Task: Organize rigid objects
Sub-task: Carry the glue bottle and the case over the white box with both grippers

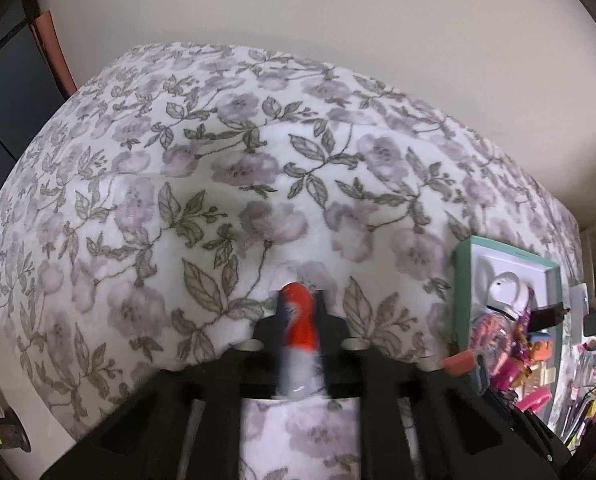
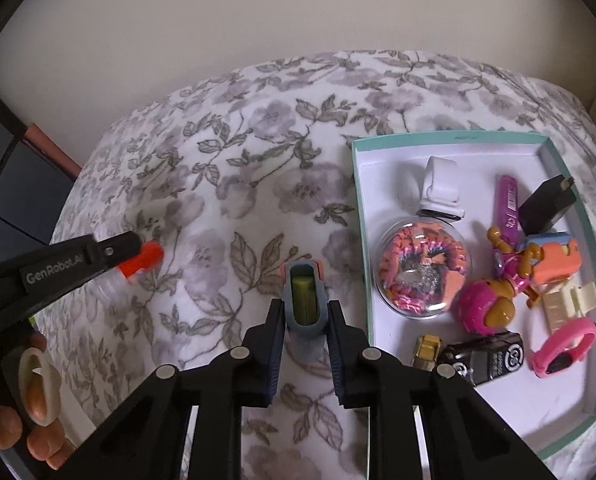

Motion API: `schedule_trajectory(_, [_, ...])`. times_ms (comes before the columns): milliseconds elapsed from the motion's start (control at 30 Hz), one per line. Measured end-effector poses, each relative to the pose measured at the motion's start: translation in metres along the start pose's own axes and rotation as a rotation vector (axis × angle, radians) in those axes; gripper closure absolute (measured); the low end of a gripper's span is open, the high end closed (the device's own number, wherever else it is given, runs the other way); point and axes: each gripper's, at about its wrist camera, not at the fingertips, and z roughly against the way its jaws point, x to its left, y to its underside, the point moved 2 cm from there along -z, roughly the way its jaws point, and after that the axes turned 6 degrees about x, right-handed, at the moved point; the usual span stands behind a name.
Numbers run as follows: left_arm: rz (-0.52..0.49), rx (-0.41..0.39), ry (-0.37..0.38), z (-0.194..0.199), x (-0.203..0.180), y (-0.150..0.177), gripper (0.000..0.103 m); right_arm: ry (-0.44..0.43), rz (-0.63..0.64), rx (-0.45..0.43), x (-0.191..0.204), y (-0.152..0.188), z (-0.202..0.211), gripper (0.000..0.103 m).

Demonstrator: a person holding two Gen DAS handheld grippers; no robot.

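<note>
- Toys and small rigid bits are what you're sorting; most already sit in the teal-rimmed box (image 1: 463, 280), seen at the right edge of the left wrist view, on the floral blanket (image 1: 218, 160).
- Left wrist view: your left gripper (image 1: 299, 320) is clenched on a clear tube w/ red-orange cap (image 1: 298, 320). Cap end points away from the cam, clear body runs back btwn the fingers. Tube is blurred, so no finer detail.
- Same view: box contents mostly cut off; a white strap piece and pink/orange items show, nothing more certain.
- Right wrist view: your right gripper (image 2: 303, 312) is clamped on a grey oval piece w/ yellow-green insert (image 2: 303, 300), orange trim at its far tip. It's held above the blanket (image 2: 238, 168), just left of the box (image 2: 361, 240).
- Left gripper (image 2: 138, 256) comes in from the left edge, the tube (image 2: 144, 260) sticking out past its tip, well apart from the box. Your hand (image 2: 14, 420) shows at lower left.
- Inside the box: clear globe w/ orange-pink filling (image 2: 423, 270), white strap clip (image 2: 441, 186), purple tube (image 2: 507, 208), black charger block (image 2: 547, 204), pink watch (image 2: 565, 348), black battery (image 2: 483, 358), cream hair clip (image 2: 569, 300), orange block (image 2: 553, 260), pink-brown toy figure (image 2: 493, 304).
</note>
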Motion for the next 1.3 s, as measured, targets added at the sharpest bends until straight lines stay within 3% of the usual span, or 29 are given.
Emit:
schedule_trajectory(167, [-0.008,-0.004,0.017,0.005,-0.004,0.012,0.096,-0.002,0.008,-0.001,-0.001,0.008,0.004,0.081])
schedule_trajectory(733, [0.123,0.160,0.119,-0.038,0.043,0.020,0.096,0.064,0.044,0.021,0.001,0.012,-0.003,0.081])
schedule_trajectory(1000, [0.075,0.226,0.066,-0.056,0.037,0.028,0.094,0.062,0.026,0.055,-0.006,0.013,-0.009,0.081])
schedule_trajectory(1067, [0.054,0.249,0.046,-0.063,0.033,0.030,0.088,0.059,0.025,0.058,-0.006,0.013,-0.010,0.081])
schedule_trajectory(1133, [0.043,0.266,0.036,-0.070,0.031,0.033,0.072,0.057,0.025,0.060,-0.007,0.013,-0.010,0.081])
schedule_trajectory(1300, [0.011,0.284,-0.021,-0.083,0.026,0.038,0.071,0.055,0.023,0.062,-0.007,0.013,-0.011,0.081])
